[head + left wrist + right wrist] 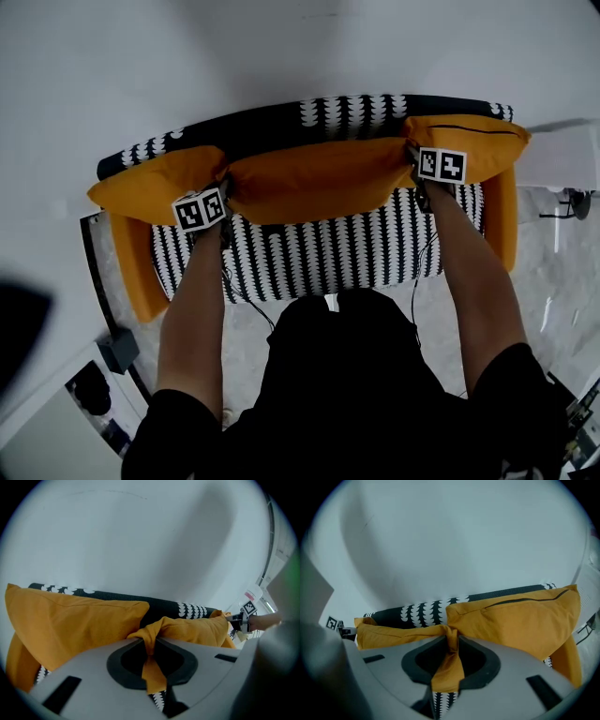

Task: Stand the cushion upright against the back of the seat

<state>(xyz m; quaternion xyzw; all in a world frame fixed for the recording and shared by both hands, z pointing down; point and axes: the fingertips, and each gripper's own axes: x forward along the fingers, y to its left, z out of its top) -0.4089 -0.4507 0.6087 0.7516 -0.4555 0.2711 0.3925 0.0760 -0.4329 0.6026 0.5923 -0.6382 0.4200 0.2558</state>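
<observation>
The middle orange cushion (314,178) stands on its long edge on the black-and-white seat (309,258), close in front of the backrest (272,117). My left gripper (227,186) is nipped down on a bunched fold of fabric at its upper left corner. My right gripper (412,161) is closed the same way on the upper right corner. Another orange pillow (150,183) sits beyond my left gripper, and a zipped pillow (478,141) sits beyond my right.

no legible text, no labels, no numbers
</observation>
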